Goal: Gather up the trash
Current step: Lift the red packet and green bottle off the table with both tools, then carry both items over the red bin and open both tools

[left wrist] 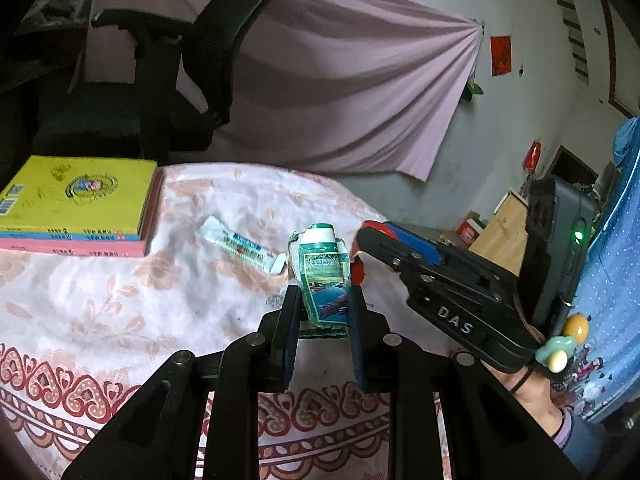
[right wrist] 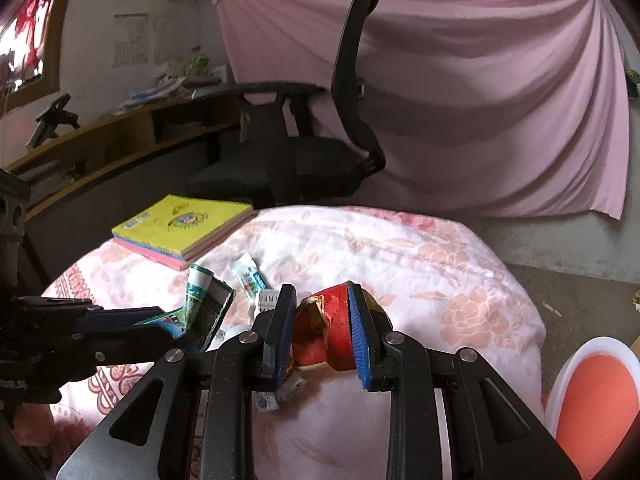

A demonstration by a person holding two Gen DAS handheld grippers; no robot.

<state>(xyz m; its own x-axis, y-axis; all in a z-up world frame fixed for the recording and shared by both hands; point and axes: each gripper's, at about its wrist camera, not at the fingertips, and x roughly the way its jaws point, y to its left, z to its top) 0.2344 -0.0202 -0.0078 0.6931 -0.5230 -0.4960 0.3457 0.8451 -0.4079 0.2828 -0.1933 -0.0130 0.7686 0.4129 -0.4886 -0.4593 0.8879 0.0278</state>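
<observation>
Partly hidden: red wrapper (right wrist: 338,334) in right claw (right wrist: 322,332).

The tablecloth (left wrist: 120,300) is soft printed cloth, the books (left wrist: 76,200) have glossy card covers, the green wrapper (left wrist: 324,280) is crumpled shiny foil, and the curtain (left wrist: 340,80) is matt pink fabric.

Your left gripper (left wrist: 323,300) is a black linkage frame with round silver pivot screws and dark blue ribbed finger pads (left wrist: 289,336). Your right gripper (right wrist: 322,300) matches it, its pads (right wrist: 359,340) brighter blue. Seen from the left camera, its body reads "DAS" in white, with a green light behind, and your wrist shows bare skin above a lilac cuff.
</observation>
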